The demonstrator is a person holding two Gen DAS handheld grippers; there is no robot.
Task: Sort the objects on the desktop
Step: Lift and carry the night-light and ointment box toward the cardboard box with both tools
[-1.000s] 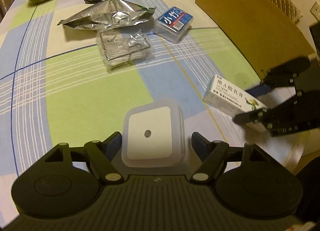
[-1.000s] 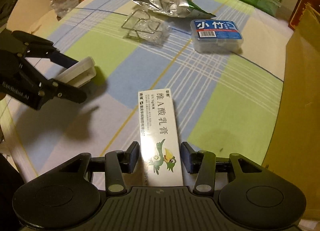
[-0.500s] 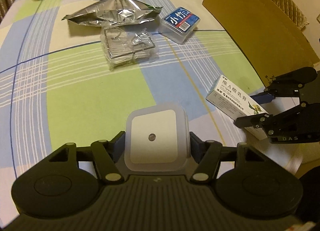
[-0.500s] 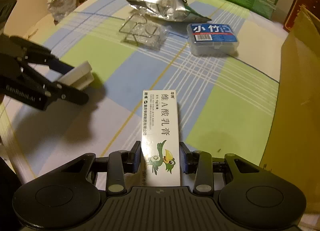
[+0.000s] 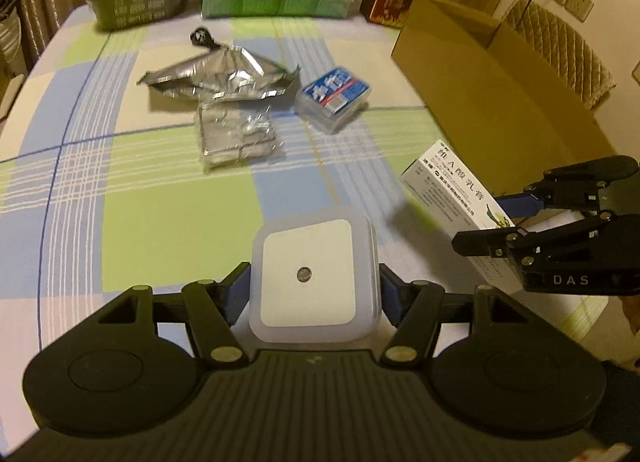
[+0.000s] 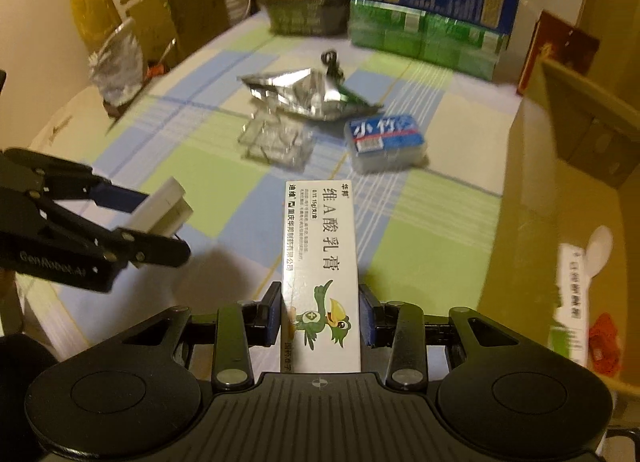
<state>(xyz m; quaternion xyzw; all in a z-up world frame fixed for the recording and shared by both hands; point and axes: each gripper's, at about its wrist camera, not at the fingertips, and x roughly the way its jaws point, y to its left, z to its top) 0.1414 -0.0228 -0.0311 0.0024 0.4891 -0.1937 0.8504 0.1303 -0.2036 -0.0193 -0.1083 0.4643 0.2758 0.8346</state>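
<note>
While both grippers hung above the checked tablecloth point(image 5: 120, 222), each had closed on one object.
At the left, the left gripper point(image 5: 314, 294) had just narrowed its jaws until the blue pads pressed both sides of a square white night light point(image 5: 308, 274), held clear of the cloth. Farther back in the middle lay a crumpled foil bag point(image 5: 220, 74), a clear packet of wire parts point(image 5: 236, 134) and a blue-lidded plastic box point(image 5: 334, 98). At the right, the right gripper point(image 6: 320, 316) had likewise just tightened on a long white ointment carton point(image 6: 320, 262), lifted beside an open cardboard box point(image 5: 500, 94).
</note>
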